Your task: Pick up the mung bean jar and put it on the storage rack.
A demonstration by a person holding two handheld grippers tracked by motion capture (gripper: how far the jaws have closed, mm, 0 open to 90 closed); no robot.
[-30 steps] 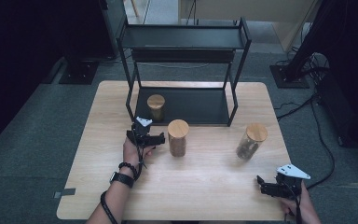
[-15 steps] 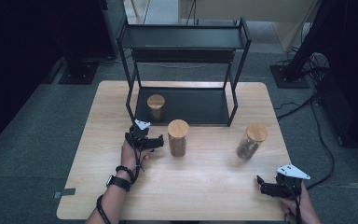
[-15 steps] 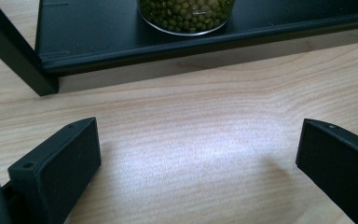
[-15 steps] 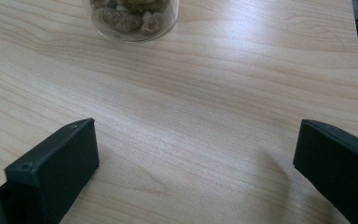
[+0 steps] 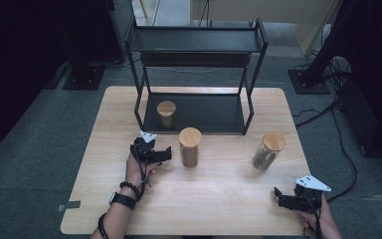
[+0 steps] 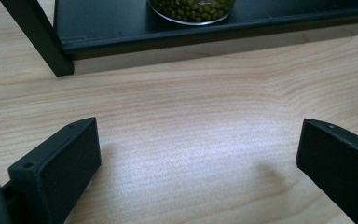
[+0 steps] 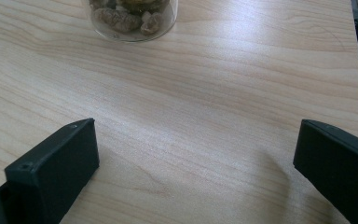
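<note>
The left claw (image 5: 168, 154) sits spread wide on the desk (image 5: 219, 209), just beside the middle jar (image 5: 190, 147), which stands in front of the rack (image 5: 199, 113). I'd swing it squarely round the jar's body before squeezing. The right claw (image 5: 280, 198), also spread, waits near the right jar (image 5: 267, 151).

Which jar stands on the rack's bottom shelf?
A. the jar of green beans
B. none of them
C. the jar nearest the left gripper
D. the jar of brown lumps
A: the left gripper view shows green beans in the jar on the rack's bottom shelf; the middle jar and the jar of brown lumps stand on the table.
</note>
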